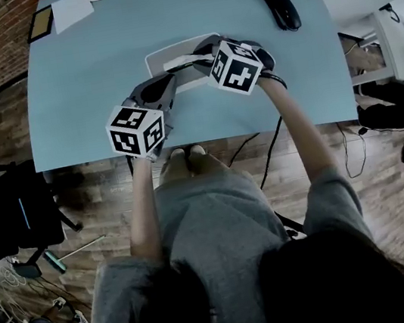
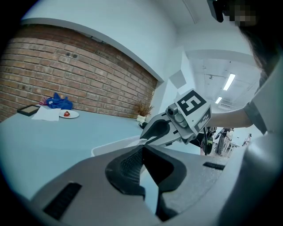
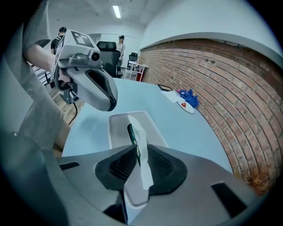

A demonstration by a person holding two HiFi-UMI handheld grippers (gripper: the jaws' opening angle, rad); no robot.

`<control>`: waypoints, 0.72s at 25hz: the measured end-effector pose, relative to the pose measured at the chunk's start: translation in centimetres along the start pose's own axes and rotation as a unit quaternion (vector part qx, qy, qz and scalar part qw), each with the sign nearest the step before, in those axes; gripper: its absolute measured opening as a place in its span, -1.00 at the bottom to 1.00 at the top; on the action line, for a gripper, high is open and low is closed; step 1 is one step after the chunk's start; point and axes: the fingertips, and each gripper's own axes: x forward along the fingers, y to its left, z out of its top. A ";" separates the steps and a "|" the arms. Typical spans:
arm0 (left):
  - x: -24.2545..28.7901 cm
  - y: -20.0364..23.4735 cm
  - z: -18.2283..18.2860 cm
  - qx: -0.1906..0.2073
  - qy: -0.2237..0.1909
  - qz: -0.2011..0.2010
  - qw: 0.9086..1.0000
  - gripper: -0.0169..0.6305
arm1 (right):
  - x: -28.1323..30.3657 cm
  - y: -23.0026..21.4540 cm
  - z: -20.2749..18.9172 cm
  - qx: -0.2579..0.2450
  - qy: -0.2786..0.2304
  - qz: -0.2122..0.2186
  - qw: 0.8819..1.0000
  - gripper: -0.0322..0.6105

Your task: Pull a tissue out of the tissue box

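The tissue box (image 1: 169,55) sits on the counter (image 1: 84,54) near the middle of its front edge. The right gripper (image 3: 136,149) is over the box with its jaws closed on a white tissue (image 3: 142,154), which stands up out of the box's slot. The left gripper (image 2: 142,152) is just beside the box on its front left side. Its jaws are a narrow way apart with nothing between them.

My right gripper (image 1: 201,61) hangs over the tissue box (image 1: 169,53) on the blue surface (image 1: 79,70), with a white tissue (image 1: 182,63) at its jaws. My left gripper (image 1: 165,86) sits just beside the box's near-left corner. A black handset (image 1: 280,4) lies far right.
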 end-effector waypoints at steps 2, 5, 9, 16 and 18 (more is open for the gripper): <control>0.0 0.1 -0.1 -0.003 -0.003 0.007 1.000 -0.94 | 0.3 0.1 -0.1 -0.005 0.003 0.004 1.000 -0.71; -0.2 0.4 -0.3 -0.009 -0.004 0.016 1.000 -0.94 | 0.6 0.0 -0.2 -0.019 0.007 0.002 1.000 -0.87; -0.5 0.7 -0.3 -0.012 -0.004 0.024 1.000 -0.94 | 0.6 -0.2 0.1 -0.022 0.005 0.010 1.000 -0.88; -0.5 0.9 -0.1 -0.009 -0.003 0.027 1.000 -0.94 | 0.0 -0.4 0.3 -0.023 -0.003 0.010 1.000 -0.89; -0.4 0.8 0.1 -0.004 -0.001 0.025 1.000 -0.94 | -0.1 -0.5 0.3 -0.025 -0.005 0.007 1.000 -0.89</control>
